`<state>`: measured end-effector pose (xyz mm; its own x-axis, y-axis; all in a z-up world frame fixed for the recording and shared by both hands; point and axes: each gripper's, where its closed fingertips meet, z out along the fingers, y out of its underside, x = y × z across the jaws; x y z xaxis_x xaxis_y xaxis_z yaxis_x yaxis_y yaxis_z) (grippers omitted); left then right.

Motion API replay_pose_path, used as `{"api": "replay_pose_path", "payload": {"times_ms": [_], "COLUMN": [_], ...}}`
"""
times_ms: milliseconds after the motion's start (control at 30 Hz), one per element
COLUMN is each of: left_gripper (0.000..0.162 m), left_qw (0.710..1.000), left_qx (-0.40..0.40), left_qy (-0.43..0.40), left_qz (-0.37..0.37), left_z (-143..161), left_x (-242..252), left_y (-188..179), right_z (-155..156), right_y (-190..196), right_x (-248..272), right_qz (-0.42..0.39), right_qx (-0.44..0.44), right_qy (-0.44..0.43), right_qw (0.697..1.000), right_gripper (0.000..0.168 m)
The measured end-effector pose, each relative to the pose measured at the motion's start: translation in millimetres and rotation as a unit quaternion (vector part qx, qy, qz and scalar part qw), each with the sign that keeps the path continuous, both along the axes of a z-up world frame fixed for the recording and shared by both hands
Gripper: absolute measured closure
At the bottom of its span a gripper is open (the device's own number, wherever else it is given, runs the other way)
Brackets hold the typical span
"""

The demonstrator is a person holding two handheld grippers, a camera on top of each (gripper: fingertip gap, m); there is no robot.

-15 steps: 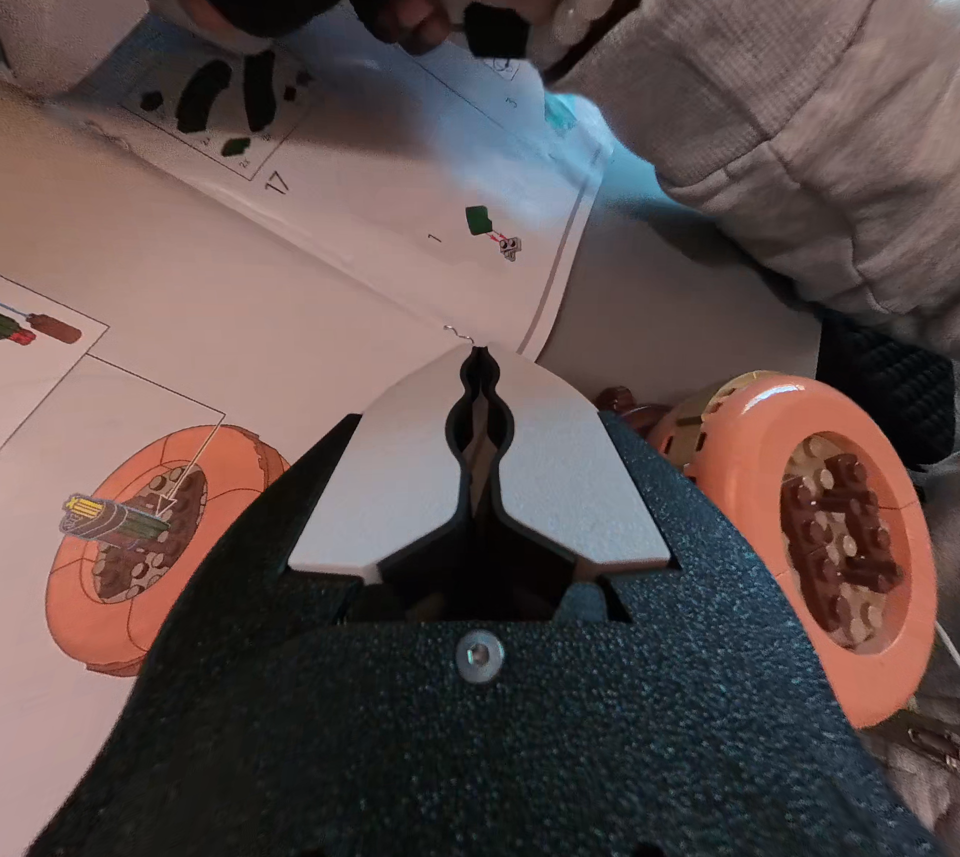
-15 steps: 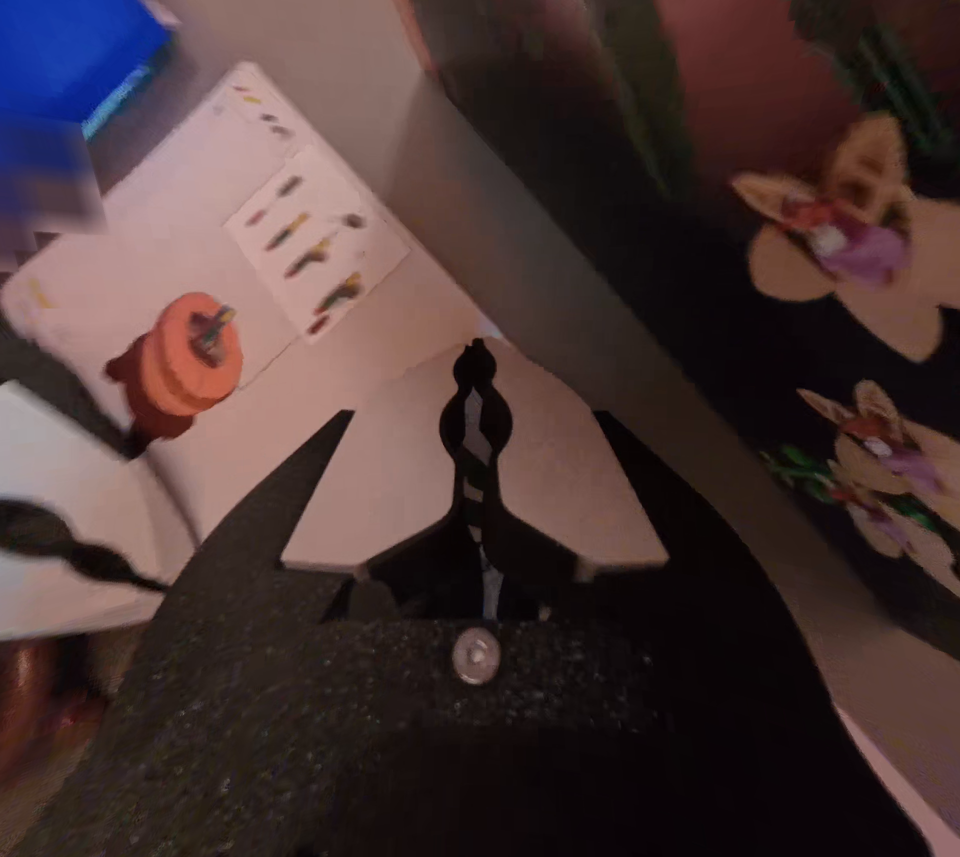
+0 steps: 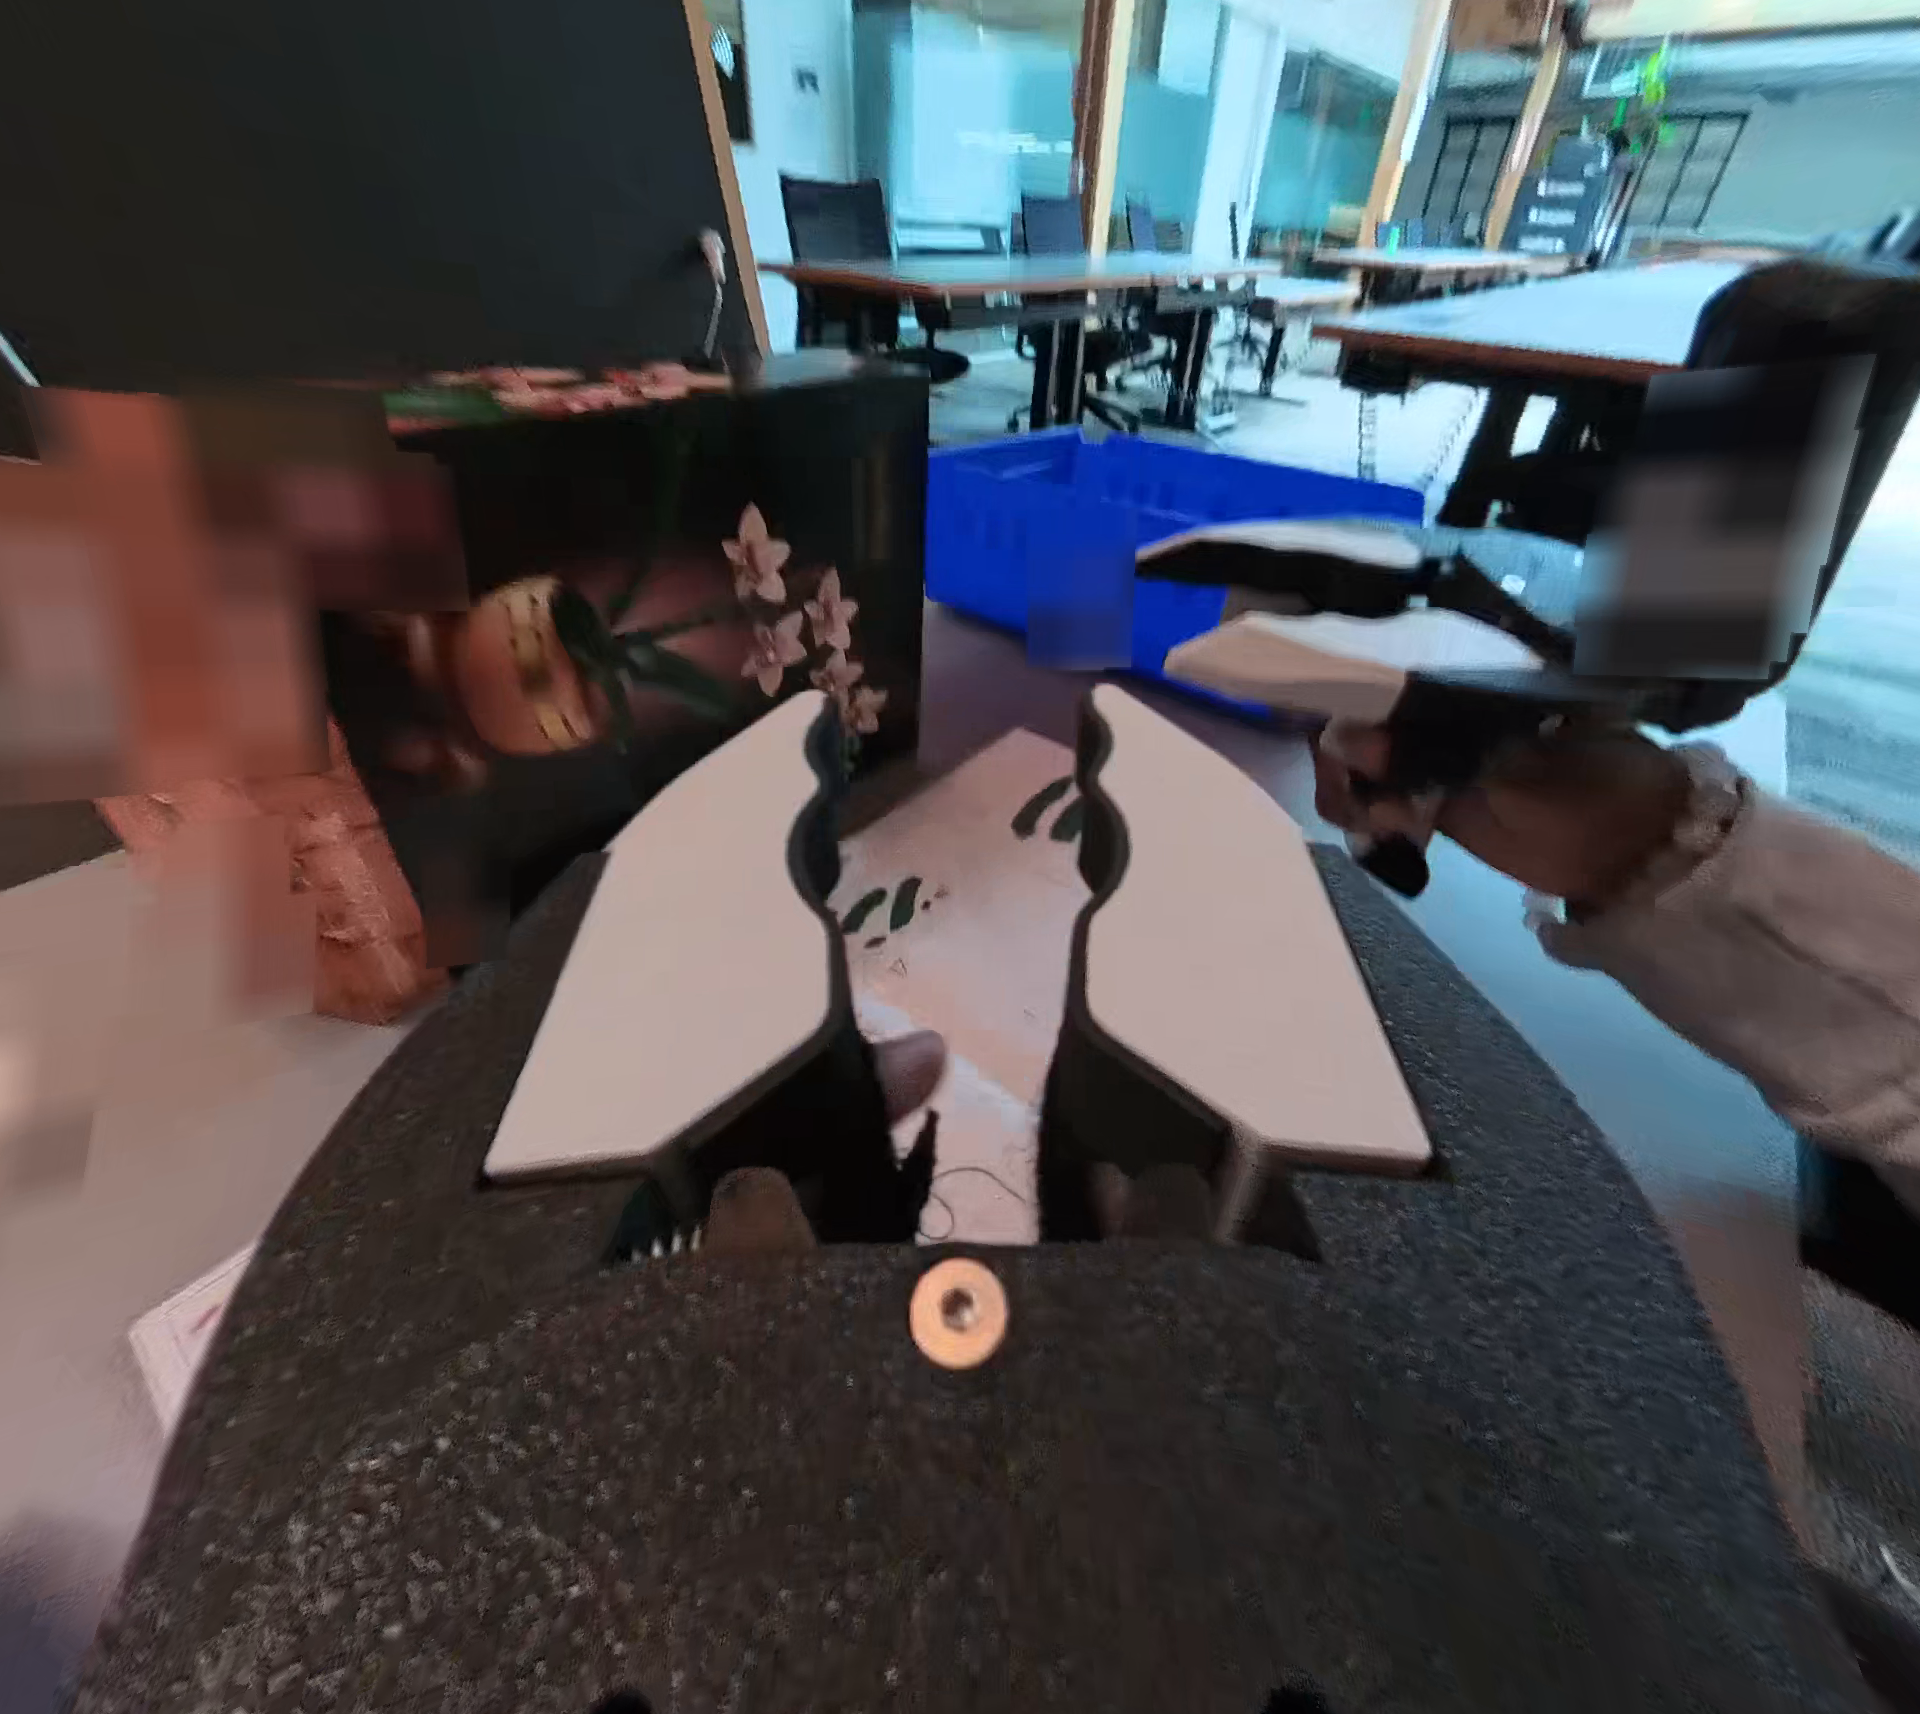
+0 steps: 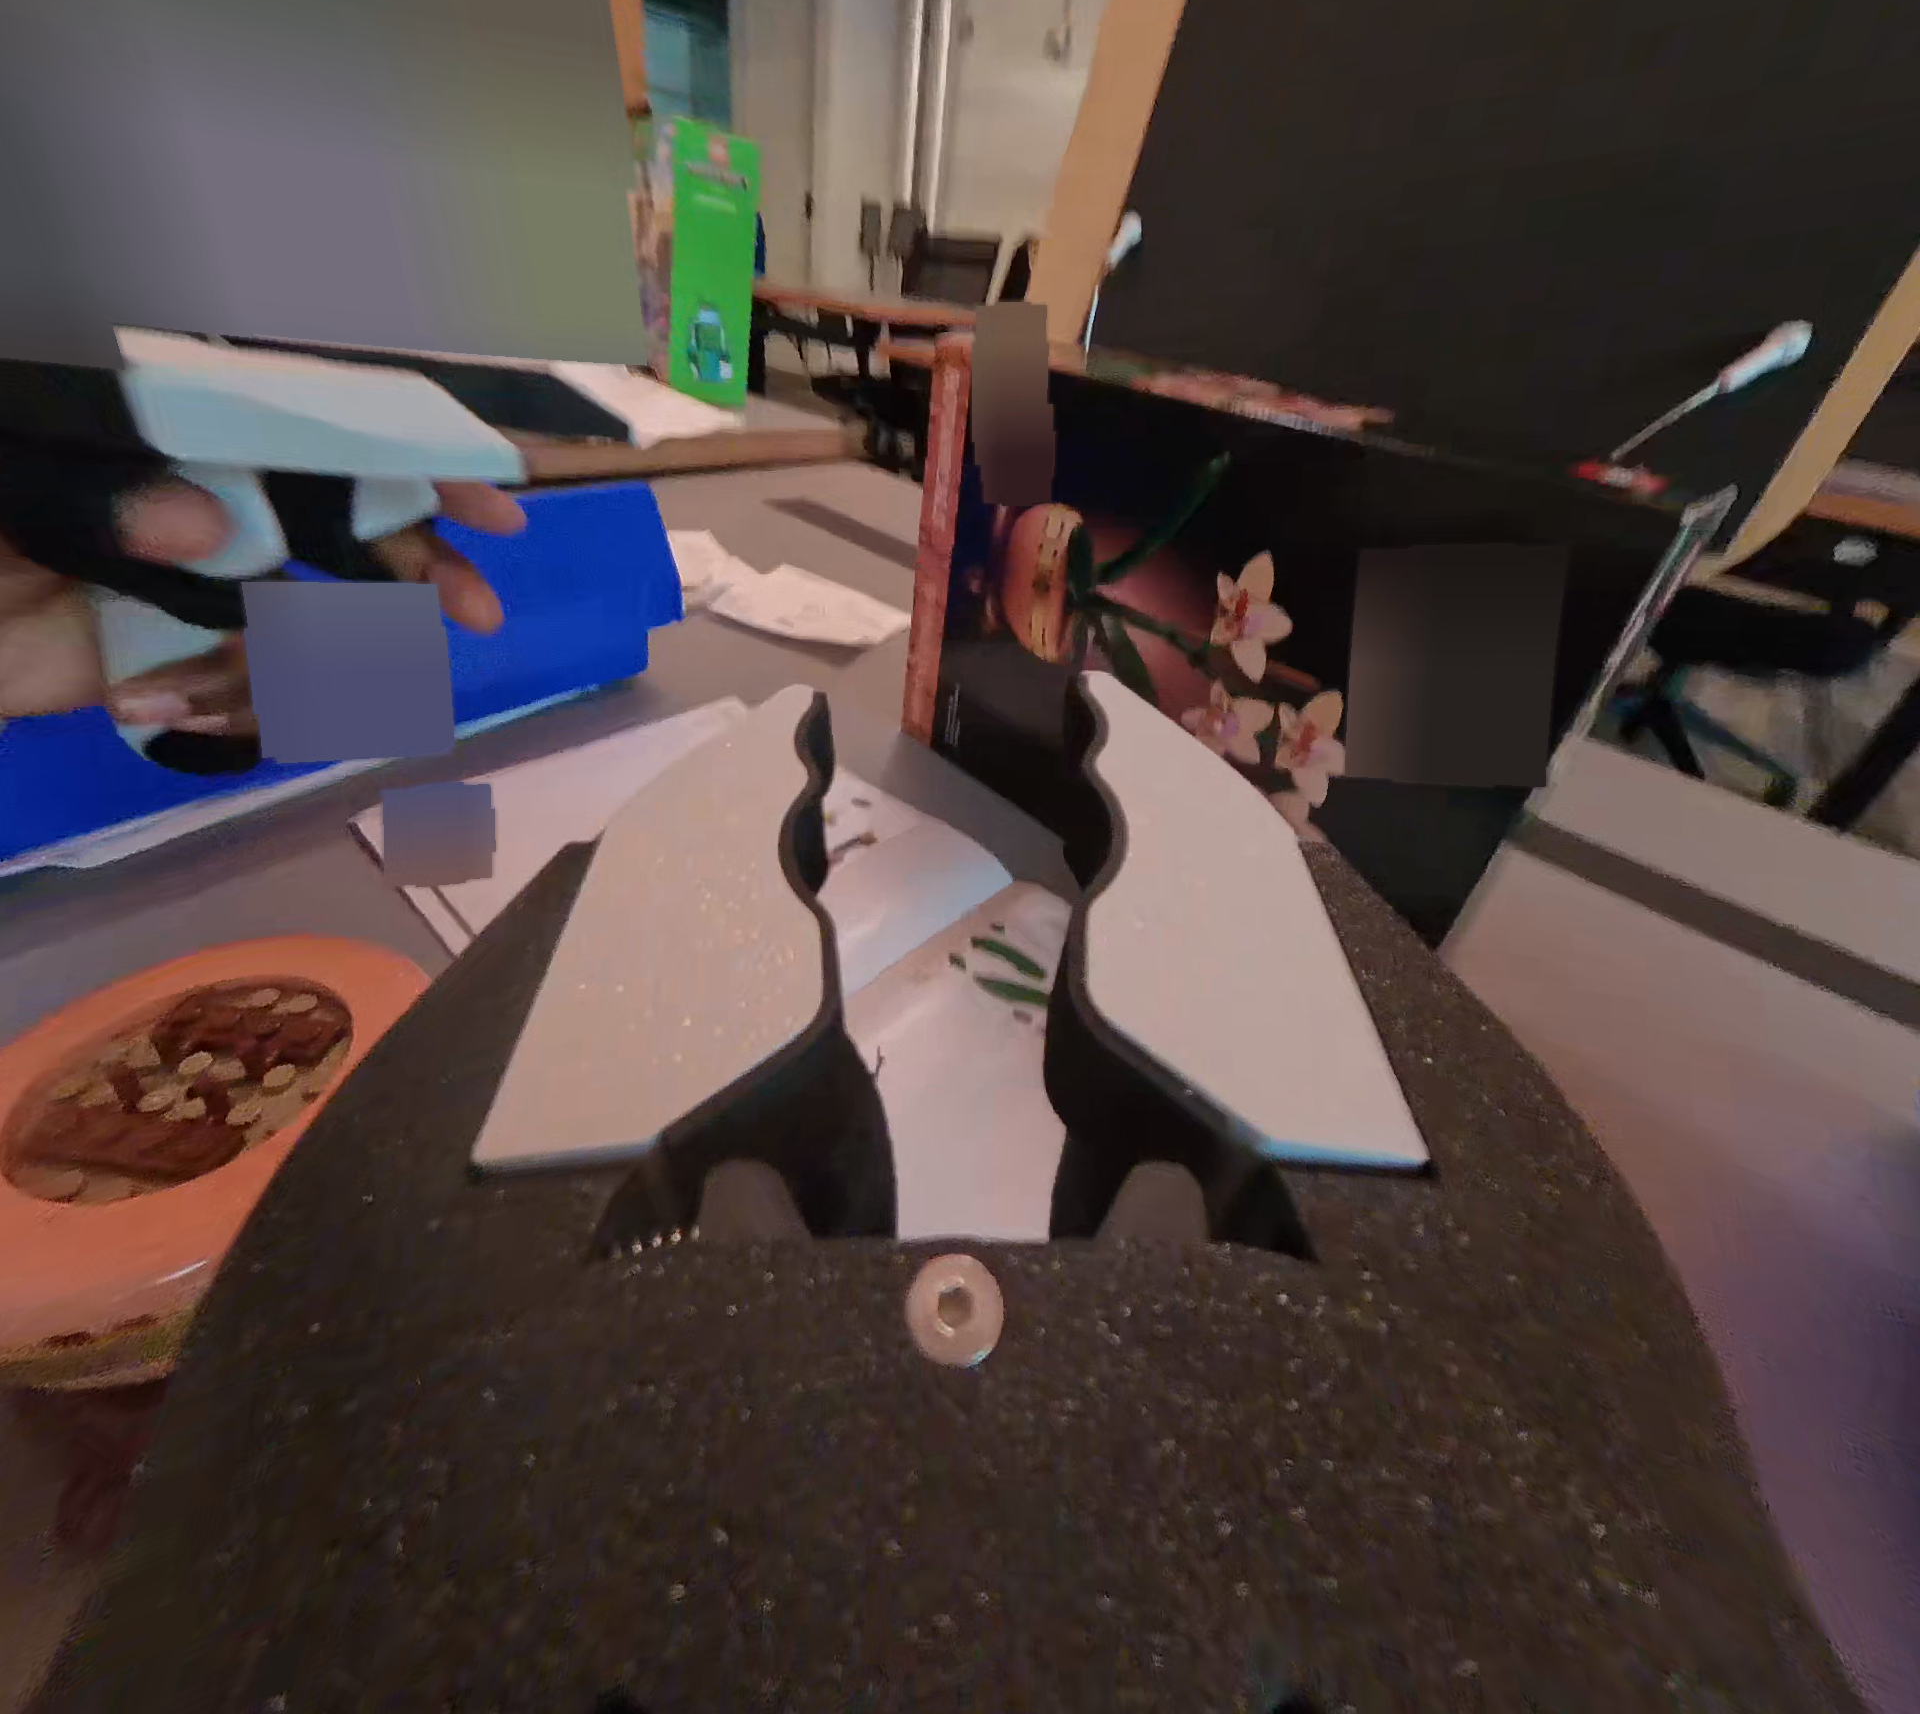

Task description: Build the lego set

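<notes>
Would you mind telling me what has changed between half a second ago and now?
Both tools opened: the left tool and right tool were shut and now stand apart, empty. Both also tipped up from looking down at the instruction booklet to looking level across the table toward the flower-printed box. The orange lego pot remains on the table.

Long wooden-edged tables (image 3: 1023, 274) are standing in rows with dark office chairs (image 3: 836, 225); glass partitions (image 3: 982, 116) are letting daylight in; timber columns (image 3: 1107, 17) are rising; a black panel (image 4: 1538, 106) is looming nearby.
</notes>
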<state>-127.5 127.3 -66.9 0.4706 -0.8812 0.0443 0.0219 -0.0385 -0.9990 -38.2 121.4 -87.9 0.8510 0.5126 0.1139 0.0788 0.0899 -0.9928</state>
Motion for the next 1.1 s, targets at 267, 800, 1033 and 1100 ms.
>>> {"api": "replay_pose_path", "payload": {"times_ms": [267, 800, 1033, 1100], "left_gripper": [0.078, 0.075, 0.065, 0.059], "left_qw": [0.998, 0.968, 0.966, 0.965], "left_qx": [-0.051, -0.071, -0.066, -0.067], "left_qy": [0.038, 0.194, 0.195, 0.193], "left_qz": [0.019, 0.142, 0.158, 0.164], "left_z": [-21, -83, -82, -81], "left_x": [-13, -33, -34, -36], "left_y": [-12, 23, 23, 23], "right_z": [-33, -61, -64, -64], "right_y": [-7, -3, -4, -5], "right_x": [-4, 61, 63, 63], "right_qz": [-0.033, -0.228, -0.252, -0.257], "right_qx": [-0.117, -0.185, -0.188, -0.187], "right_qy": [-0.055, -0.014, -0.039, -0.041], "right_qw": [0.991, 0.956, 0.949, 0.947], "right_gripper": [0.099, 0.038, 0.035, 0.035]}}
